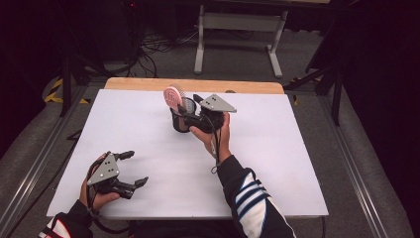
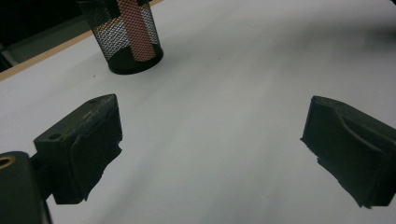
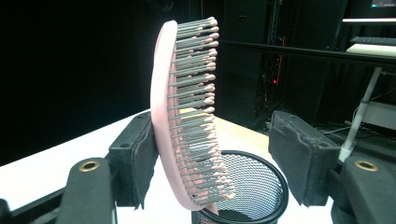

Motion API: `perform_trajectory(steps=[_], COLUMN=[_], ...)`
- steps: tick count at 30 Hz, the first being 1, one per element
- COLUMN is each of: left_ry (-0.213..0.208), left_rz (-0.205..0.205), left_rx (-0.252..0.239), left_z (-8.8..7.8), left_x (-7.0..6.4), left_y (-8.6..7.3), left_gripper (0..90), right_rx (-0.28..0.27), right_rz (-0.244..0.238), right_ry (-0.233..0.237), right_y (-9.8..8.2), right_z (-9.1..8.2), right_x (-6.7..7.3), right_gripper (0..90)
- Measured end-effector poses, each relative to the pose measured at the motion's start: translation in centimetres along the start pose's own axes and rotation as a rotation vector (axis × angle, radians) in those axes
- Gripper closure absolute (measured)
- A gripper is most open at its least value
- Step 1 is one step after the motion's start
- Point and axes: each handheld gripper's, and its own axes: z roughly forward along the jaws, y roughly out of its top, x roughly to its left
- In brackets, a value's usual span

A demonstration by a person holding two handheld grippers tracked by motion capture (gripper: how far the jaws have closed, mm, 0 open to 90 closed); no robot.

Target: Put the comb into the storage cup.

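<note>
A pink hairbrush [image 1: 174, 95] stands upright in a black mesh cup [image 1: 179, 121] at the far middle of the white table [image 1: 277, 163]. My right gripper [image 1: 188, 104] is at the cup's right, jaws on either side of the brush head. In the right gripper view the brush [image 3: 187, 116] rests its pink back against the left pad [image 3: 140, 158], while the right pad [image 3: 299, 158] stands apart from the bristles above the cup [image 3: 254, 186]. My left gripper [image 1: 136, 167] lies open and empty near the front left edge; its view shows the open jaws [image 2: 212, 116] and the cup [image 2: 128, 37] farther off.
A wooden strip [image 1: 193, 84] borders the table's far edge. Behind it a white metal frame [image 1: 237, 25] and loose cables [image 1: 153, 47] sit on the grey floor. Metal rails [image 1: 346, 148] run along both sides of the table.
</note>
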Motion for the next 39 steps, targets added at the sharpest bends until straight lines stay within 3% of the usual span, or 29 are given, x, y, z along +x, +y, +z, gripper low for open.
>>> perform_trajectory(steps=[39], left_ry=[-0.001], left_rz=[0.003], left_rx=[0.009], left_z=[0.1], left_x=[0.0], left_y=[0.0], left_gripper=[5.7], right_rx=[-0.018], right_rz=[-0.108], right_ry=[-0.021], right_y=[1.8], right_z=[-2.5], right_x=[0.1], right_gripper=[31.3])
